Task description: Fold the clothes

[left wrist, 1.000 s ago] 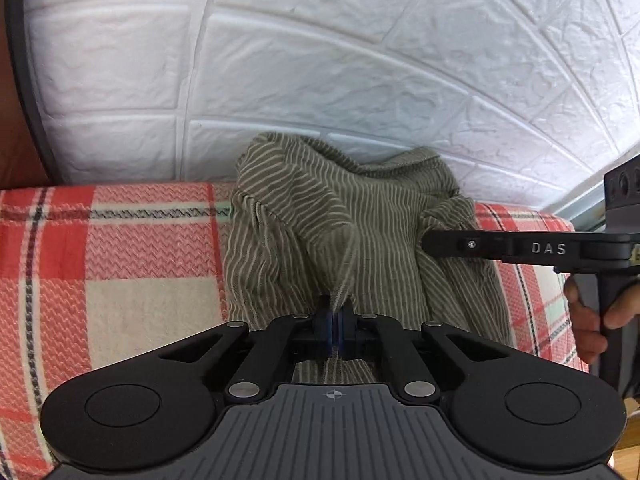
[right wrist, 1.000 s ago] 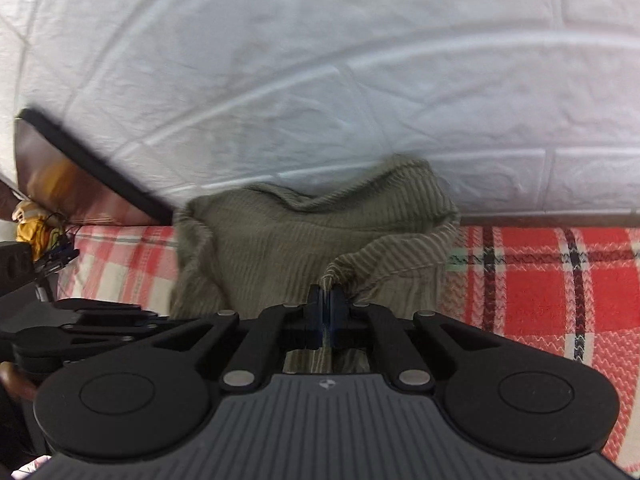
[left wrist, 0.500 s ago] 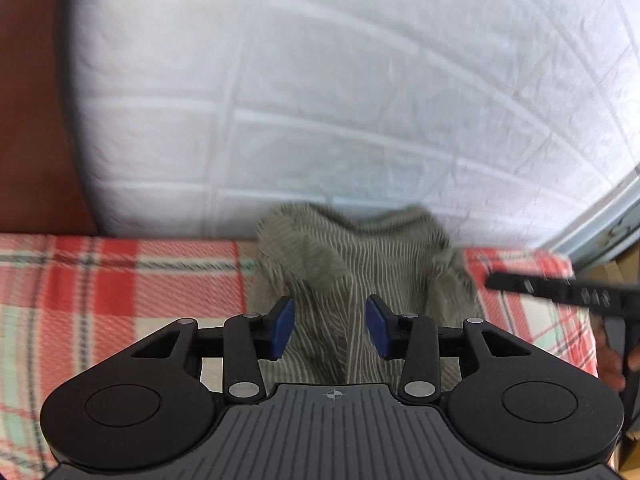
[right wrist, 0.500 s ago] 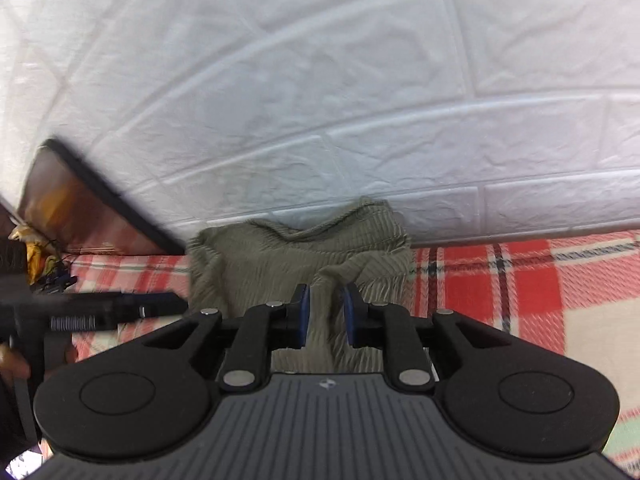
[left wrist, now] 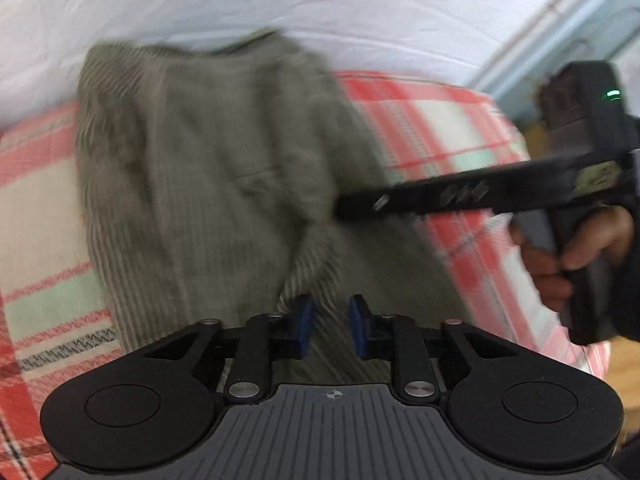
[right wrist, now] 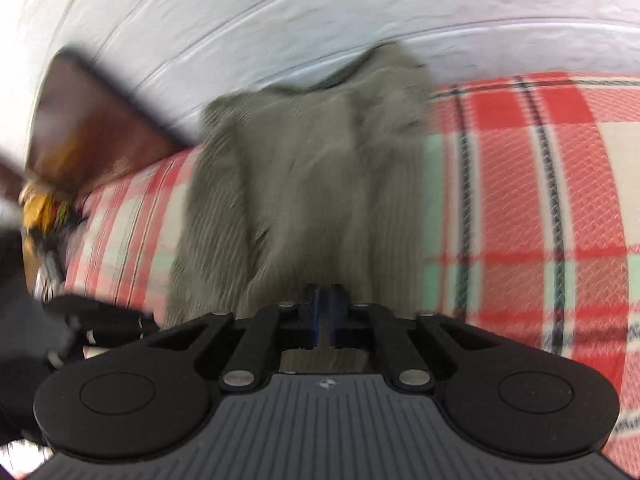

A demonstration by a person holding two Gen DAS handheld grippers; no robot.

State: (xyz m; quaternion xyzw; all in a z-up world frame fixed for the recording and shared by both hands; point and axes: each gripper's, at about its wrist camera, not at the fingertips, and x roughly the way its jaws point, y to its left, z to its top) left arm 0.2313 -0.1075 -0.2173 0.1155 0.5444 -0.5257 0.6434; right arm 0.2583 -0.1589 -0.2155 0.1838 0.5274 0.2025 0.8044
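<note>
**Both grippers back on the shirt after a quick let-go**

The shirt [left wrist: 224, 184] is bunched up on the plaid blanket [left wrist: 44, 208], with its far edge against the white wall [left wrist: 320, 0]. A second ago both grippers were pinched tight on it, then half a second ago both had popped open and backed off. Now they're in close again, so the shirt looks much bigger in both views, and everything's motion-blurred.

Left gripper [left wrist: 331, 322]: jaws narrow and closing, with a ridge of fabric running between the blue pads [left wrist: 305, 320], which aren't pressing on it yet.

Right gripper [right wrist: 326, 312]: jaws shut on the shirt's near edge. From the left view, it reaches in from the right with a hand [left wrist: 576, 256] on its handle.
</note>
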